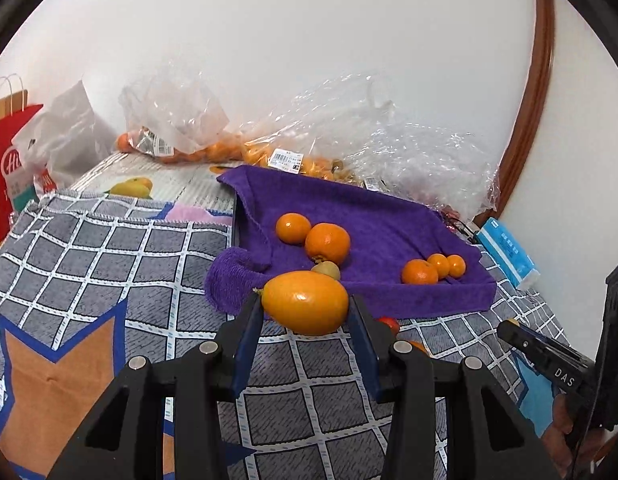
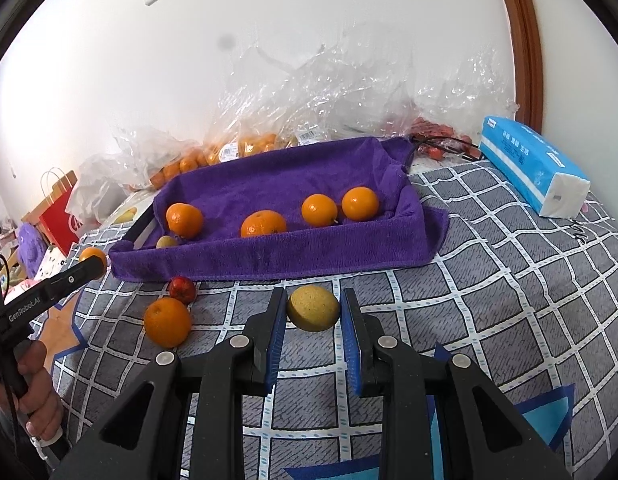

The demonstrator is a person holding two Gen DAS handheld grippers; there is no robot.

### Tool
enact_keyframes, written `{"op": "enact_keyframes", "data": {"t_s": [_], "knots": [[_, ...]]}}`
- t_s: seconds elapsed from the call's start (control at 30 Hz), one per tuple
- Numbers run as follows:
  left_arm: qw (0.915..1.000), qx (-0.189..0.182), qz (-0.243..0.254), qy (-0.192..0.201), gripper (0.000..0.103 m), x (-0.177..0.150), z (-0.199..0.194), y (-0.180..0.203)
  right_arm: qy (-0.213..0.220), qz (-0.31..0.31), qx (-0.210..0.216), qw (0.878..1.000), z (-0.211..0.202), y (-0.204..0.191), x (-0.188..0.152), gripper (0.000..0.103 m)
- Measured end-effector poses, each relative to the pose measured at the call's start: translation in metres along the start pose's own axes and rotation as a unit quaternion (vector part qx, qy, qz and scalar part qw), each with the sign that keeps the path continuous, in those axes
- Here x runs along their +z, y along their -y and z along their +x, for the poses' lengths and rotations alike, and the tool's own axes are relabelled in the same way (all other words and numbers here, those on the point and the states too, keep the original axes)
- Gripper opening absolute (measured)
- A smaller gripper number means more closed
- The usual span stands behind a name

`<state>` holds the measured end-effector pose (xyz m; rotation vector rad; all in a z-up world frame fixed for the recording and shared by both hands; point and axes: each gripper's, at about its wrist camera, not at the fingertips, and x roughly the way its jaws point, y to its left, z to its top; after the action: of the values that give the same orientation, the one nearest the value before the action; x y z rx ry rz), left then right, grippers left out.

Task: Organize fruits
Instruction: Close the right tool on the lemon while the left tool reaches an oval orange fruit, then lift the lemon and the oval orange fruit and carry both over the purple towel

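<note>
1. Now carrying: left gripper (image 1: 307, 306) clamped on a smooth, oval orange-yellow fruit (image 1: 305, 302); right gripper (image 2: 313, 312) clamped on a small, round, dull yellow-green fruit (image 2: 313, 308).
2. Best kept level and steady, pads square on each fruit's widest part, grip firm but not crushing.
3. Ahead of both tools: shallow tray lined with a purple towel (image 2: 269, 256), several round oranges (image 2: 263, 224) inside.
4. Worth lifting over the near rim before any release, aiming for bare towel well apart from the fruit resting there.
5. Left of the right tool, loose on the grey checked cloth (image 2: 489, 288): one orange (image 2: 167, 322) touching a small red fruit (image 2: 182, 290).
</note>
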<state>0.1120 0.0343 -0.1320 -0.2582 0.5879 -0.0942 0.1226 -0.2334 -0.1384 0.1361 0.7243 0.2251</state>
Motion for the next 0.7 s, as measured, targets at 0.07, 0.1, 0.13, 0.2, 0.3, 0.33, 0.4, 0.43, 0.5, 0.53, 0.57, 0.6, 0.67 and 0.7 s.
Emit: {"op": "enact_keyframes", "data": {"t_s": [0.07,0.1,0.13,0.2,0.3,0.33,0.4,0.43,0.5,0.53,0.57,0.6,0.67,0.7], "knots": [[1.0,0.0,-0.001,0.002,0.041,0.0,-0.001,0.0,0.005,0.004,0.0,1.0,-0.002,0.001,0.0,0.027],[1.0,0.0,-0.003,0.003,0.041,0.0,-0.001,-0.001,0.007,0.006,0.0,1.0,-0.002,0.002,0.0,0.027],[1.0,-0.001,-0.005,0.003,0.041,0.0,-0.001,-0.002,0.008,0.009,-0.002,1.0,-0.003,0.003,0.0,0.027],[1.0,0.0,-0.007,0.003,0.041,0.001,-0.002,-0.002,0.01,0.015,-0.009,1.0,-0.003,0.005,0.0,0.027],[1.0,0.0,-0.006,0.007,0.041,0.0,-0.004,-0.001,0.014,0.017,-0.02,1.0,-0.006,0.006,0.0,0.027],[0.9999,0.0,-0.004,0.009,0.041,0.0,-0.005,0.0,0.014,0.016,-0.022,1.0,-0.007,0.005,0.0,0.027],[0.9999,0.0,0.001,0.013,0.041,0.0,-0.006,0.002,0.012,0.015,-0.022,1.0,-0.008,0.004,0.0,0.027],[0.9999,-0.001,0.004,0.016,0.041,0.0,-0.007,0.003,0.01,0.016,-0.02,1.0,-0.009,0.003,0.0,0.027],[0.9998,-0.001,0.007,0.017,0.041,0.0,-0.008,0.004,0.007,0.014,-0.018,1.0,-0.01,0.001,-0.001,0.027],[0.9998,-0.003,0.009,0.017,0.041,0.0,-0.008,0.005,0.007,0.01,-0.018,1.0,-0.011,-0.002,-0.001,0.027],[0.9998,-0.003,0.009,0.017,0.041,0.0,-0.009,0.005,0.007,0.008,-0.019,1.0,-0.012,-0.004,-0.002,0.027],[0.9998,-0.004,0.009,0.018,0.041,0.0,-0.009,0.005,0.007,0.006,-0.019,1.0,-0.013,-0.005,-0.002,0.027],[0.9998,-0.004,0.008,0.017,0.041,0.0,-0.009,0.005,0.006,0.007,-0.015,1.0,-0.014,-0.007,-0.002,0.027],[0.9998,-0.005,0.006,0.018,0.041,0.0,-0.009,0.005,0.005,0.009,-0.013,1.0,-0.015,-0.008,-0.002,0.027]]}}
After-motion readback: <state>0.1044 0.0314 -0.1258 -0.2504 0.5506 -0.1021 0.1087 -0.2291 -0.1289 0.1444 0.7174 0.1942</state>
